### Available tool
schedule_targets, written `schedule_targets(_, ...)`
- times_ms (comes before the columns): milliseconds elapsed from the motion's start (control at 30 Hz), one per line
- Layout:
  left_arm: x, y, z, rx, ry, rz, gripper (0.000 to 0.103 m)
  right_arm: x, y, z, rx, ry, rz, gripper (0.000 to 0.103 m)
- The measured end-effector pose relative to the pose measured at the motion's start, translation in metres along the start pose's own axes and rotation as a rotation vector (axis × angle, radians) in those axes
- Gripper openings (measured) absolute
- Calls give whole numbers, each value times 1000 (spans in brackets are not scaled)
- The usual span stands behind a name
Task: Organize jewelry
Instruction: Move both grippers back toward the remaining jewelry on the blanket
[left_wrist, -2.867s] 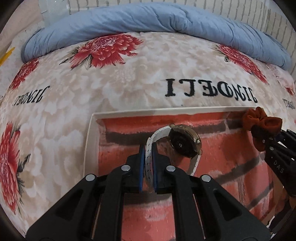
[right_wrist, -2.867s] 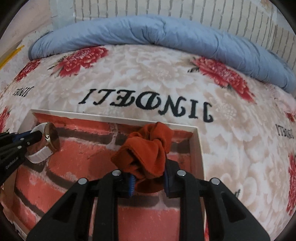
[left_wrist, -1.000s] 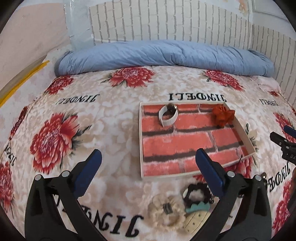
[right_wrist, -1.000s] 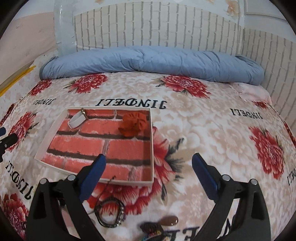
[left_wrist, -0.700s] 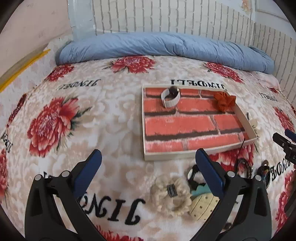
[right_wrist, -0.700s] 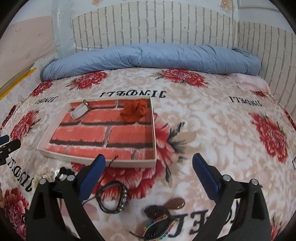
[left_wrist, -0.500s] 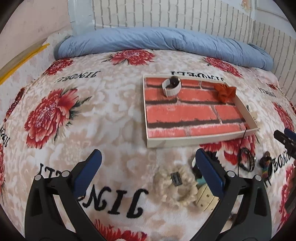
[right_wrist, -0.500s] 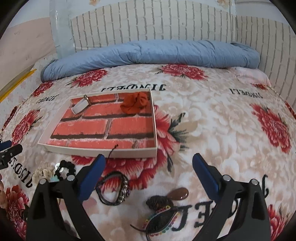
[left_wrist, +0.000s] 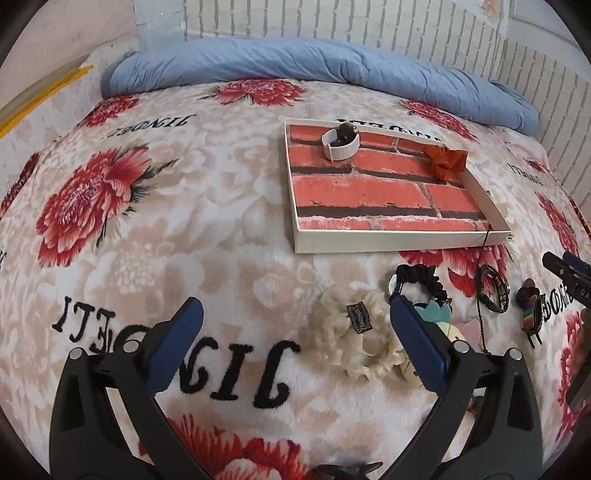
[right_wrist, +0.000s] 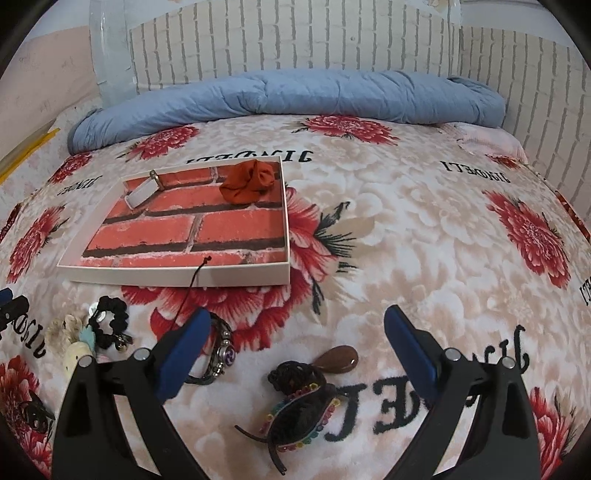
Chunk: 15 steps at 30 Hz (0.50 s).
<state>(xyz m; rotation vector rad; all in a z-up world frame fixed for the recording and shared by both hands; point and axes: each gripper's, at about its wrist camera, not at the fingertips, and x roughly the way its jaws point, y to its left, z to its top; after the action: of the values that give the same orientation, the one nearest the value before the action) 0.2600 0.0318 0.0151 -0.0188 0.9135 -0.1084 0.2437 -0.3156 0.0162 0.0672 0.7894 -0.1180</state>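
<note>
- The left gripper (left_wrist: 293, 345) hangs with its blue-padded jaws spread wide and nothing between them, over the near part of the floral plush blanket (left_wrist: 207, 221).
- The right gripper (right_wrist: 295, 339) is likewise spread wide and empty; black letters on the blanket beside its right finger are only partly readable.
- Nearest the right gripper lie a black woven bracelet with rainbow beads (right_wrist: 299, 410) and a brown teardrop stone (right_wrist: 338, 360) touching it.
- Left of these lies a dark braided bracelet with a purple charm (right_wrist: 219, 350).
- Further left sit a cream fluffy scrunchie with a small dark label (left_wrist: 356, 332), its writing too small to read, and a black scrunchie (left_wrist: 419, 282) just beyond it.
- A thin black cord (right_wrist: 194, 284) runs up over the near wall of the shallow white tray with a red brick-pattern floor (right_wrist: 177, 277).
- In the tray's far left corner rests a white-strapped wristwatch (left_wrist: 340, 142); near its far right corner lies a rust-orange scrunchie (left_wrist: 445, 162).
- A rolled blue quilt (right_wrist: 295, 94) lies along the blanket's far edge.
</note>
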Motion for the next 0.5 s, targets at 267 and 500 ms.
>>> schedule_targets(267,4,1,-2,18,14,10,98,4,2,-6,4,18,-3,93)
schedule_targets(500,8,6,-7,17,34,0,98,5,-6,-7,29,36,5,93)
